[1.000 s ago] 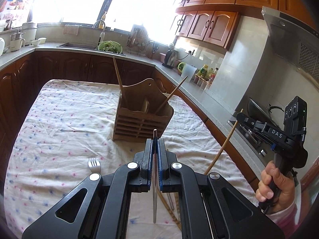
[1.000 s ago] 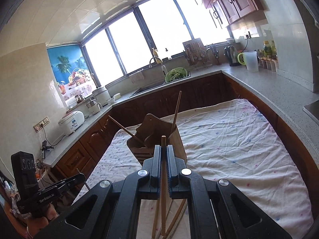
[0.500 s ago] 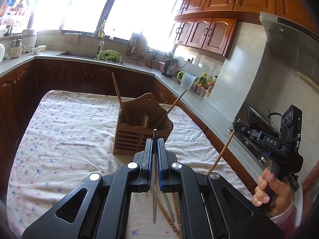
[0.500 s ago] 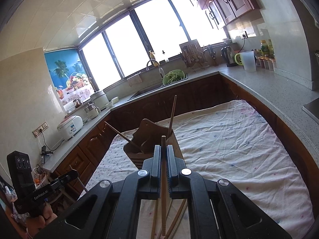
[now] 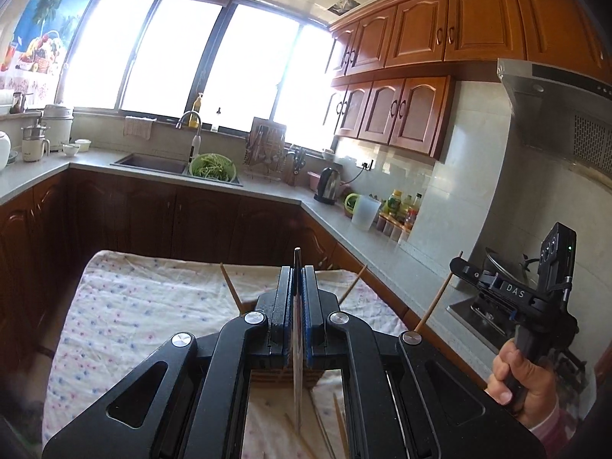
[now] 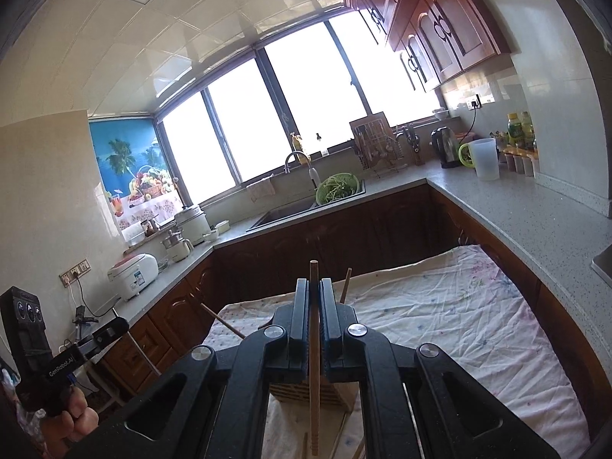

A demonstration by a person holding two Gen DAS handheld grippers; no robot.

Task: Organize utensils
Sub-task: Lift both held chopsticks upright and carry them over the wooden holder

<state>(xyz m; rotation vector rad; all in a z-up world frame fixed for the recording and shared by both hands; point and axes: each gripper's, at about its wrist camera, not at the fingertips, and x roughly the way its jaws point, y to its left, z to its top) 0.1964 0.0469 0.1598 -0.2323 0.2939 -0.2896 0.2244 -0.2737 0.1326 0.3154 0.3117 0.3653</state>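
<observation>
My left gripper [image 5: 297,273] is shut on a thin metal utensil [image 5: 297,382], seen edge-on and hanging below the jaws. It shows again at the lower left [image 6: 114,325], gripped by a hand. My right gripper [image 6: 313,283] is shut on a wooden chopstick [image 6: 314,382], held upright. At the right it appears once more [image 5: 457,266], its chopstick [image 5: 438,296] slanting down. The wooden slatted holder [image 6: 329,394] is mostly hidden behind both sets of jaws. Chopsticks [image 5: 229,287] stick out of it. Loose chopsticks [image 5: 336,420] lie on the cloth below.
The table wears a white floral cloth [image 5: 134,306]. Dark cabinets and a grey counter [image 6: 516,222] wrap around it, with a sink, a green colander [image 5: 212,166], a kettle [image 5: 329,185] and a jug. A stove and a range hood [image 5: 566,114] stand at the right.
Both grippers have risen with their utensils and the views have tipped upward. The holder has slipped behind the jaws, and the fork on the cloth is out of view.
</observation>
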